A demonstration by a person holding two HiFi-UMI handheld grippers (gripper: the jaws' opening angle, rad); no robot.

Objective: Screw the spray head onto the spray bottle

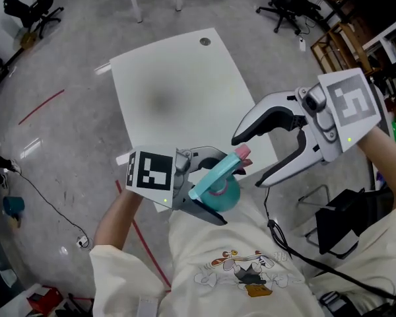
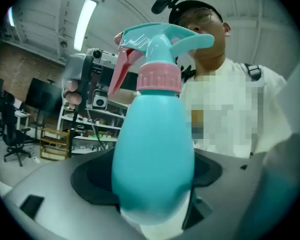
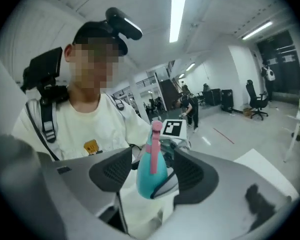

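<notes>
Left gripper (image 1: 206, 185) clamped on teal bottle (image 2: 152, 164), tilted, at near edge of white table (image 1: 185, 91). Spray head (image 2: 155, 49) sits on bottle neck. Right gripper (image 1: 247, 161) just right of head, jaws wide apart, holding nothing.

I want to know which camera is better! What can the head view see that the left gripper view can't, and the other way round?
Only the head view shows the white table and the red line on the floor. Only the left gripper view shows the ceiling light and the shelves behind. Both show the teal spray bottle with its spray head on top, clamped in the left gripper.
</notes>
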